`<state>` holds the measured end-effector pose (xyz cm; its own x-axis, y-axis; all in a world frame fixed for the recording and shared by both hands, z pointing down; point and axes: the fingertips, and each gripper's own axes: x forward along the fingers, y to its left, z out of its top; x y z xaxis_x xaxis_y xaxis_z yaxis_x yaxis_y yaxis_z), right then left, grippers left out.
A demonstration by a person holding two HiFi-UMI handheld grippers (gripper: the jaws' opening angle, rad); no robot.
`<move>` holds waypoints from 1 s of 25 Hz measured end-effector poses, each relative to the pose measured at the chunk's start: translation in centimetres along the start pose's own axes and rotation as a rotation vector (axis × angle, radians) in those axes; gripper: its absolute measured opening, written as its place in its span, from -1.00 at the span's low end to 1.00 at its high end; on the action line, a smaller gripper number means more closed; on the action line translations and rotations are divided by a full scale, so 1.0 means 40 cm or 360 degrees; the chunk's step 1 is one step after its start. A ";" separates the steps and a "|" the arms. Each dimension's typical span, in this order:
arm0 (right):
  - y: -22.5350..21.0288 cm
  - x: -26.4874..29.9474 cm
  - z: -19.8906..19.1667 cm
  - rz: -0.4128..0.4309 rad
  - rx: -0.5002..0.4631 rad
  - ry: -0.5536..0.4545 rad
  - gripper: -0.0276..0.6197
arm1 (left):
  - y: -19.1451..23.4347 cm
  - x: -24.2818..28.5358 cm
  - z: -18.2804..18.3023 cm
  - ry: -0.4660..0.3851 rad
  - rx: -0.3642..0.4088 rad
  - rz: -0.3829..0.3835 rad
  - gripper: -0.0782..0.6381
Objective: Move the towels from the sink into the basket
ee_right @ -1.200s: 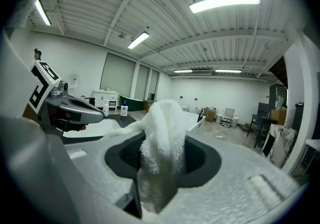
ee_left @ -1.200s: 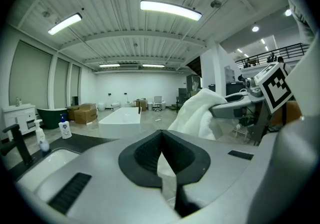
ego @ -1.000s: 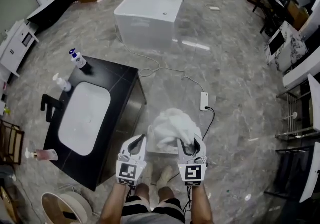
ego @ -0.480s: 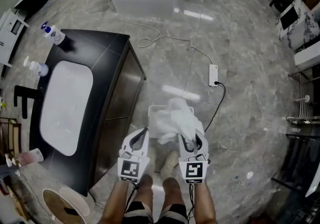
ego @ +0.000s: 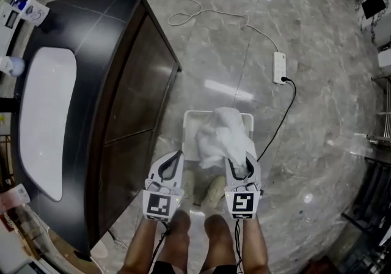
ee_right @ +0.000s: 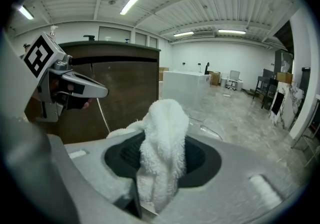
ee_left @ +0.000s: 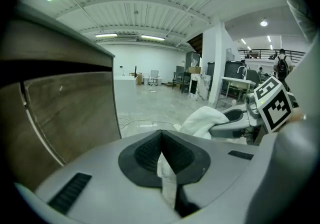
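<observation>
Marble floor [ego: 244, 52] right of the dark counter [ego: 122, 83]: basket [ego: 187, 135] sits just beyond both tongs, right tongs [ego: 240, 162] clamped on the towel [ego: 226, 135] bunched over its right half, left tongs [ego: 176, 158] pinched together, so I'd lower the right.

L gripper [ego: 176, 158] & R gripper [ego: 242, 164]: pale grey, blk pads [ee_left: 142, 153], B/W marker cubes [ego: 158, 207], blk cables [ego: 161, 239]; light shoes [ego: 214, 190]

Left gripper [ego: 176, 156]: jaws together at the tips, nothing gripped; right gripper [ego: 239, 166]: jaws clamped on a white towel [ego: 223, 135]; both grippers side by side, level with each other, pointing forward and downward; forearms bare, parallel, extended ahead of the body.
</observation>
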<state>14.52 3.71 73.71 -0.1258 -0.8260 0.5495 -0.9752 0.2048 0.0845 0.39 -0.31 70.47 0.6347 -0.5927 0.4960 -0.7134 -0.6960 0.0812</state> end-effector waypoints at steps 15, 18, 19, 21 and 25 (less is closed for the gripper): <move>0.048 0.306 -0.493 0.0057 0.0013 0.0244 -0.35 | 0.038 0.209 -0.417 0.0191 -0.0096 -0.0041 -0.76; 0.052 0.338 -0.538 0.0056 0.0024 0.0266 -0.33 | 0.040 0.229 -0.459 0.0215 -0.0145 -0.0030 -0.76; 0.054 0.348 -0.547 0.0057 0.0032 0.0275 -0.31 | 0.041 0.234 -0.468 0.0219 -0.0142 -0.0030 -0.76; 0.060 0.362 -0.554 0.0073 0.0075 0.0293 -0.23 | 0.042 0.238 -0.473 0.0223 -0.0142 -0.0035 -0.76; 0.070 0.361 -0.523 0.0115 0.0240 0.0223 0.30 | 0.044 0.230 -0.453 0.0230 -0.0146 -0.0041 -0.76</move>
<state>13.79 3.34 99.30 -0.1801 -0.7289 0.6605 -0.9821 0.1711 -0.0790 -0.40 0.34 90.82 0.6086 -0.5059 0.6112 -0.7257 -0.6665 0.1710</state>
